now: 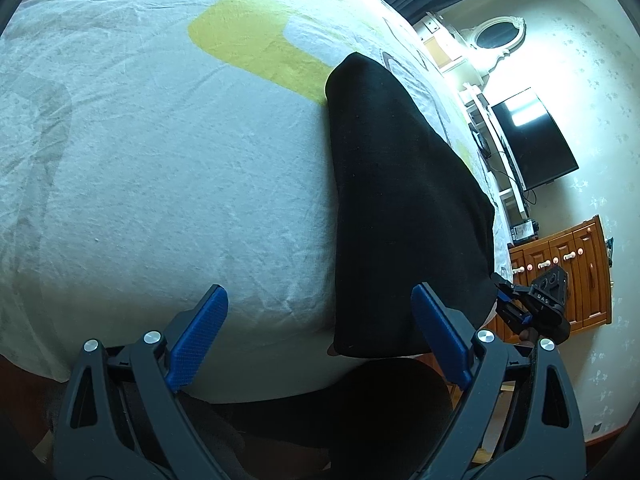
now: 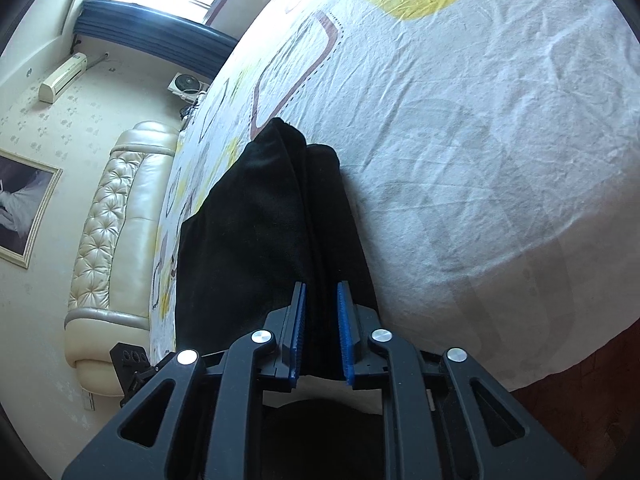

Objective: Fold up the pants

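Black pants (image 1: 400,200) lie lengthwise on the bed, one end hanging at the near edge. My left gripper (image 1: 320,304) is open and empty, its blue pads (image 1: 200,332) wide apart; it hovers over the bed's near edge with the pants' near end by its right pad. My right gripper (image 2: 321,300) is shut on a raised fold of the pants (image 2: 280,220) at their near end. It shows in the left wrist view (image 1: 516,304) at the pants' right corner.
The bed sheet (image 1: 160,160) is white with yellow and brown patterns. A wooden dresser (image 1: 568,272) and a TV (image 1: 532,140) stand by the wall. A cream padded headboard (image 2: 116,232) is to the left in the right wrist view.
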The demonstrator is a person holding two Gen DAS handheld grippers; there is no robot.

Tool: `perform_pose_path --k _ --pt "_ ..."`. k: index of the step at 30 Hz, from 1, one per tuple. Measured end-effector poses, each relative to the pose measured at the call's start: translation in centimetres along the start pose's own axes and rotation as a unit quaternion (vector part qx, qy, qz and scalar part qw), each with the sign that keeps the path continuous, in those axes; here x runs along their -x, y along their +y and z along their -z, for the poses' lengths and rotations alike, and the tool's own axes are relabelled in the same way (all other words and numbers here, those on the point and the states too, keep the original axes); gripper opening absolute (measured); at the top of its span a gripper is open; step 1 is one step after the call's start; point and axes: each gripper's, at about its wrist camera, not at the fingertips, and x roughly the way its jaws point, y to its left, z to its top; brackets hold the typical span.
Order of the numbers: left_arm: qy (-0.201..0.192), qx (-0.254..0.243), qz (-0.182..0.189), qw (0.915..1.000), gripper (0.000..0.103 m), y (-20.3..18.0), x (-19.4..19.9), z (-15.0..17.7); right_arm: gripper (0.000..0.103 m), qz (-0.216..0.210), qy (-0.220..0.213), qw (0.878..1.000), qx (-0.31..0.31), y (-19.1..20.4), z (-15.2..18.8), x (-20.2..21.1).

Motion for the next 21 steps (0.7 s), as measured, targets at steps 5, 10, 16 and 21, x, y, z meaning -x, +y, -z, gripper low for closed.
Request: perform_pose_path --k 5,10,16,21 --pt "0.004 0.003 0.015 0.9999 0.093 -0.1 -0.5 -0.3 0.072 -0.026 -0.045 0.997 -0.054 -2.1 -0.1 2.7" --pt "0.005 0.005 0.035 0.9994 0.098 -0.2 -1.4 -0.6 0.075 -0.056 -0.026 0.996 -0.063 -2.3 0.6 1.5" --pt "0.018 0.016 0.112 0.9935 0.098 -1.1 -2.4 -0.4 0.082 -0.08 0.001 0.996 -0.049 -1.3 1.7 -1.3" --pt "0.032 0.028 0.13 0.9907 0.098 -1.4 -4.0 0.0 0.082 -0.068 0.013 0.996 -0.057 -1.8 1.9 -2.2"
